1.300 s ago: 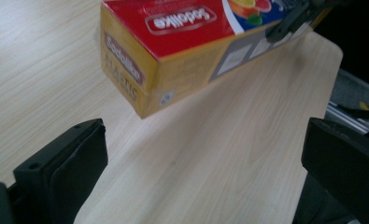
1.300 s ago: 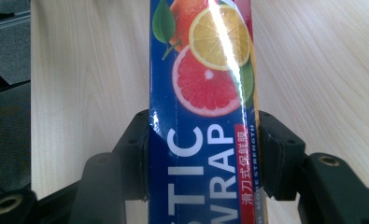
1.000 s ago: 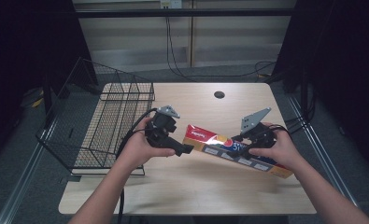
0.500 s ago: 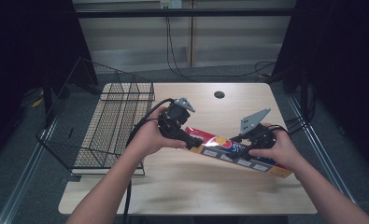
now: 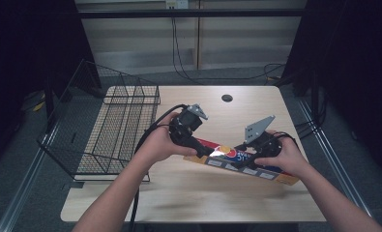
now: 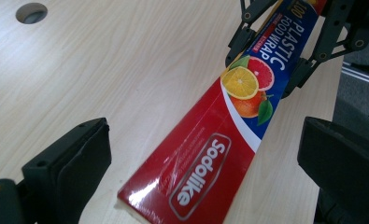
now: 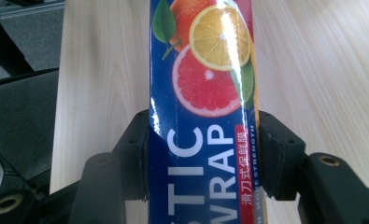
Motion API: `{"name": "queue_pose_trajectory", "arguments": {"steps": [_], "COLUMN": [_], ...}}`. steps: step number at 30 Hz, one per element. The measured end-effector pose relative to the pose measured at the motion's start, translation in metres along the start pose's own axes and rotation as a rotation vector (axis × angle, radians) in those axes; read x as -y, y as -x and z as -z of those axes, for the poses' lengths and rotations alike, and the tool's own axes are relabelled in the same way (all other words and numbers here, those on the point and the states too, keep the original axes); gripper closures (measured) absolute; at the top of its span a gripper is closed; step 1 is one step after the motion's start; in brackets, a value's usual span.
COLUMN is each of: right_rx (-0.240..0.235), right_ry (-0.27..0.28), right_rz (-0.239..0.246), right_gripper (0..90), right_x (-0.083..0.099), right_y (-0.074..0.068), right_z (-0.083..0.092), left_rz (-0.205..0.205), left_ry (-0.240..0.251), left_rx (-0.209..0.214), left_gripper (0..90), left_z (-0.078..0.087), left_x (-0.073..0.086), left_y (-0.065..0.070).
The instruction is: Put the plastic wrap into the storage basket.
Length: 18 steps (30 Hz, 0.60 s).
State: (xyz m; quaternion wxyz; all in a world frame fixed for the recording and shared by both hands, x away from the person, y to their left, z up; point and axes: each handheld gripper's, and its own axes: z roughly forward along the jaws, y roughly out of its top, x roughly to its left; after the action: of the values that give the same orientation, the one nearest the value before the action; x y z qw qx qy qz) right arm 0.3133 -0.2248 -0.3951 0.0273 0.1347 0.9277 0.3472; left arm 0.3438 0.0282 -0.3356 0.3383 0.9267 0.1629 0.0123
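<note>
Gripping the plastic wrap box [image 7: 203, 140] across its width, my right gripper [image 5: 256, 145] has both pads pressed on the box's long sides, the box lying flat on the wooden table [image 5: 256, 106]. My left gripper [image 5: 200, 151] stands with jaws spread on either side of the box's red end [image 6: 191, 186], pads clear of it. I judge one grasp done and the second not yet closed; lifting, perhaps toward the wire basket [image 5: 116, 130], remains.
</note>
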Motion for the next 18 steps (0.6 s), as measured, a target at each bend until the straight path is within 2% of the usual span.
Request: {"name": "queue_pose_trajectory", "arguments": {"steps": [1,3,7,9,11,18], "right_rx": [-0.003,-0.010,-0.009,-0.010,-0.014,-0.030], "right_ry": [0.005,0.009,0.000,-0.001,0.000,-0.020], "right_rz": [0.007,0.016,0.028,0.035,0.042,0.061], "right_gripper": [45.4,45.4,45.4,45.4,45.4,45.4], "right_x": [-0.001,-0.001,-0.005,-0.006,-0.009,-0.011], "right_y": [-0.001,-0.001,-0.004,-0.004,-0.005,-0.006], "right_z": [-0.001,-0.001,0.001,0.002,0.002,0.001], "left_rz": [-0.017,-0.016,-0.054,-0.062,-0.087,-0.117], "left_ry": [-0.014,-0.018,-0.073,-0.082,-0.102,-0.136], "left_rx": [0.008,0.010,0.021,0.020,0.031,0.054], "left_gripper": [2.8,2.8,2.8,2.8,2.9,5.0], "left_z": [-0.003,-0.005,-0.012,-0.013,-0.017,-0.027], "left_x": [0.000,-0.001,-0.004,-0.005,-0.007,-0.011], "left_y": [0.001,0.002,0.003,0.004,0.008,0.015]}}
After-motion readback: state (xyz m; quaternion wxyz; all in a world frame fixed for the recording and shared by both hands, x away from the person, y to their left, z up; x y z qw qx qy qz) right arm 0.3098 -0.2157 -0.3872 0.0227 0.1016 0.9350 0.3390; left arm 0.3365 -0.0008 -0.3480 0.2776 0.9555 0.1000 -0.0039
